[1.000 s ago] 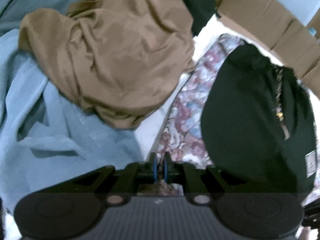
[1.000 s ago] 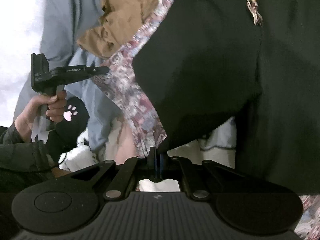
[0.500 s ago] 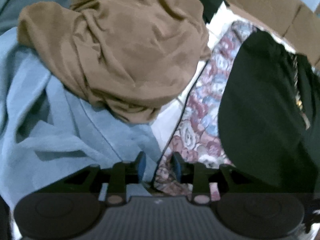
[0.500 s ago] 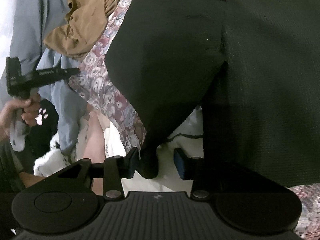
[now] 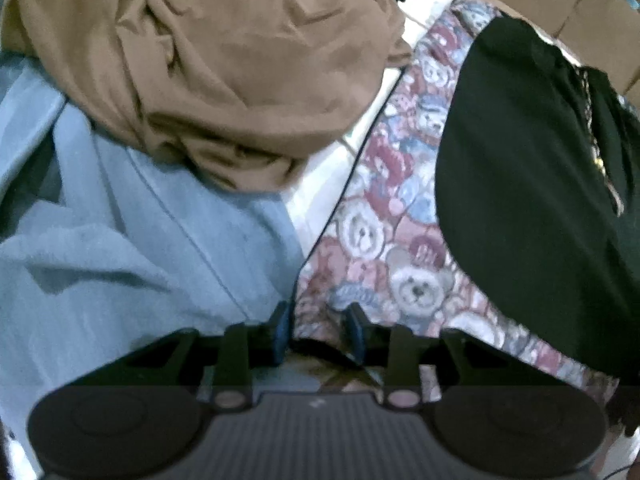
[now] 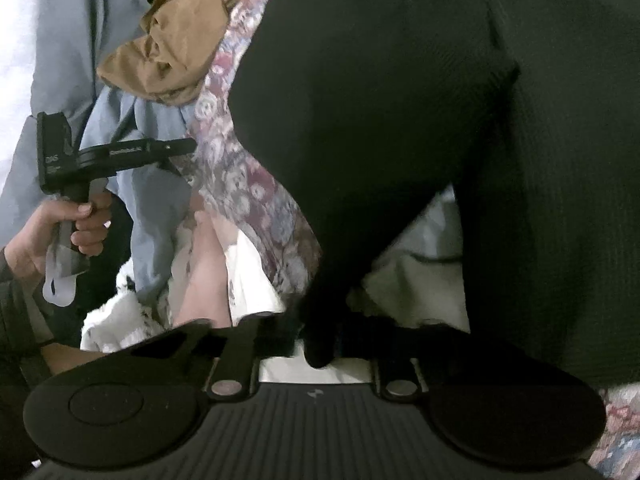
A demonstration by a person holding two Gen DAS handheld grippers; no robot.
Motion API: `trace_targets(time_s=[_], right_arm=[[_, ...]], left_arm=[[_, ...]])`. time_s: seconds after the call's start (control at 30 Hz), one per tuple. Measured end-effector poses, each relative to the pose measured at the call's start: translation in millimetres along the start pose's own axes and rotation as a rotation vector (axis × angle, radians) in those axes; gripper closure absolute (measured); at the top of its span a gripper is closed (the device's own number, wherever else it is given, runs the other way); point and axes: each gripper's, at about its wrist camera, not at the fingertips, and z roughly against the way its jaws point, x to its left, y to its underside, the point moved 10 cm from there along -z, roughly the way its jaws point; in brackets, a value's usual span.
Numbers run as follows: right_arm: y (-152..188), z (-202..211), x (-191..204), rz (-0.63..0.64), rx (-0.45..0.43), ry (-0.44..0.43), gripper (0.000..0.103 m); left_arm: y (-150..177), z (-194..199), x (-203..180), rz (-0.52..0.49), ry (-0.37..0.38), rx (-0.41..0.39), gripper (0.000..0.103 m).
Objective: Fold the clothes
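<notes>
At bottom centre, the right gripper (image 6: 318, 344) pinches the black knit garment (image 6: 400, 120); the left gripper (image 5: 318, 328), jaws closing, straddles the bear-print fabric's (image 5: 400, 248) edge; next, lifting.

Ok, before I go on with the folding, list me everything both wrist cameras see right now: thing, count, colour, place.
black garment: one, black, on the bear-print fabric, right side of both views; one tip hangs between the right claw's fingers.
bear-print fabric: one, pink, blue and cream teddy-bear print, under the black garment; its dark-piped edge runs into the left claw.
brown garment: one, tan, crumpled heap on the blue cloth, far left.
blue cloth: one, light blue, spread at left.
cardboard boxes: several, brown, far edge.
white surface: white, showing between the clothes.
left claw: black with blue pads, jaws closing, fabric edge between them.
right claw: black, shut on the black garment's tip.
left hand: gripping the left claw's handle.
</notes>
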Motion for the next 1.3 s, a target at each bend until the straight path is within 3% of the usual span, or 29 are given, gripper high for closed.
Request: trace_targets(time_s=[0.07,0.23,0.37,0.6,0.7,0.8,1.07,1.23,1.27,1.3], right_arm=[[2.9,0.0,-3.0,-0.017,0.005,-0.004,0.099],[7.0,4.8,-2.6,-0.089,0.030,-0.067,0.100],[5.7,13.5,2.2,-0.131,0.036,-0.135,0.100],[8.6,6.7,0.8,-0.104,0.047,-0.104,0.099],[6.8,7.6,-5.5,-0.079,0.037,-0.033,0.091],[1.4,14.8,-12.5,-0.075,-0.012,-0.013,0.055],[-10.3,17.1,-20.2,-0.118,-0.096,-0.015,0.055],[-11.7,-2.5,-11.3,-0.115,-0.093,-0.043,0.057],[-10.9,-6.8,-8.6,-0.112,-0.083,-0.053,0.060],[-9.8,-10.4,-4.7,-0.113,-0.068,-0.066,0.078]], left_arm=[[1.6,1.2,3.5,0.008,-0.013,-0.001,0.086],[2.5,8.0,10.1,0.057,-0.003,0.003,0.095],[-5.2,23.5,7.7,0.046,-0.003,-0.011,0.097],[-11.9,42.9,10.8,0.057,-0.020,-0.051,0.098],[-15.3,50.5,13.7,0.077,-0.031,-0.068,0.098],[-21.7,53.2,12.6,0.069,-0.038,-0.087,0.098],[-47.1,56.1,8.5,0.073,-0.032,-0.152,0.098],[-45.5,51.7,6.2,0.066,-0.027,-0.138,0.098],[-43.1,50.9,6.3,0.064,-0.027,-0.131,0.098],[-40.8,50.5,6.9,0.062,-0.028,-0.122,0.098]])
